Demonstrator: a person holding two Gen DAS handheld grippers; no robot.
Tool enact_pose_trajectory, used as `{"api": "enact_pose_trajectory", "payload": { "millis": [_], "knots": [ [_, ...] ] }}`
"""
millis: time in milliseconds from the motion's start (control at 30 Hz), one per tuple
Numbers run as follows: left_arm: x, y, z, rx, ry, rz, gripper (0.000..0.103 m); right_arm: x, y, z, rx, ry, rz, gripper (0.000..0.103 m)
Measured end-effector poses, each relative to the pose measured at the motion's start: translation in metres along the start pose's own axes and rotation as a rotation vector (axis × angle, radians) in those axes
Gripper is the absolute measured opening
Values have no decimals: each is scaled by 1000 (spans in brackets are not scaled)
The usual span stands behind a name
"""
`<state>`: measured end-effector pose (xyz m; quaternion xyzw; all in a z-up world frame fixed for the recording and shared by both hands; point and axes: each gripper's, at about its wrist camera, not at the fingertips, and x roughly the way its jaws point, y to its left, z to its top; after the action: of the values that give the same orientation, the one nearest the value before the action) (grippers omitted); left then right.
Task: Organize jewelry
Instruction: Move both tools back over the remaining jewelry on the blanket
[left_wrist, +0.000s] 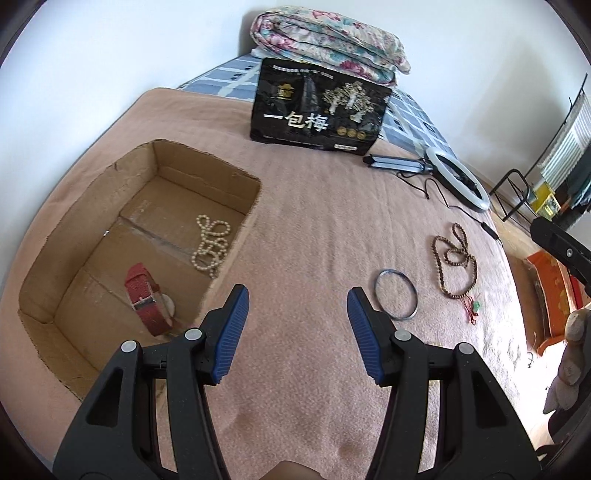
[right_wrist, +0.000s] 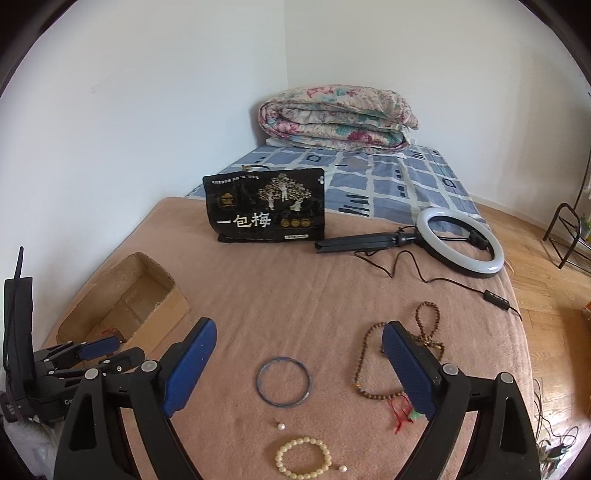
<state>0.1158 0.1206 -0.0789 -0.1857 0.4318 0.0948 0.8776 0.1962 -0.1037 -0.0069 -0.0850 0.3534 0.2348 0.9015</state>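
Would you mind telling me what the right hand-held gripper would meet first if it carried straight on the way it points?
Probably the blue bangle lying on the blanket, between its open fingers, though depth is uncertain.

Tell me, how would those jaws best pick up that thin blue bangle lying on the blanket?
Probably from straight above, pinching one stretch of the blue bangle's rim, one jaw inside the ring and one outside. It lies flat on the blanket and is thin, so a sideways approach offers no edge.

An open brown cardboard box (left_wrist: 122, 236) holds a cream pearl necklace (left_wrist: 211, 245) and red strap watch (left_wrist: 146, 302); right of it, on the pink blanket (left_wrist: 314, 229), a thin metal bangle (left_wrist: 396, 294) lies beside brown wooden prayer beads (left_wrist: 455, 262).
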Motion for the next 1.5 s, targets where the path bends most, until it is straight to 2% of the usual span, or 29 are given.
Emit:
{"api": "enact_pose_trajectory", "payload": {
  "millis": [367,767,1000,1233,1500],
  "knots": [
    [15,-41,-17,95,50,-47,57,-17,-70,-42,78,48,-98,93],
    [38,-100,-52,233,154,-122,57,7,-139,-88,211,131,-171,93],
    [55,-114,-69,247,224,-151,57,32,-142,-100,168,169,-151,92],
    [74,-113,-74,215,281,-169,57,65,-133,-110,97,233,-122,76],
    [92,-119,-79,241,289,-140,55,83,-139,-113,107,252,-110,70]
  ]
}}
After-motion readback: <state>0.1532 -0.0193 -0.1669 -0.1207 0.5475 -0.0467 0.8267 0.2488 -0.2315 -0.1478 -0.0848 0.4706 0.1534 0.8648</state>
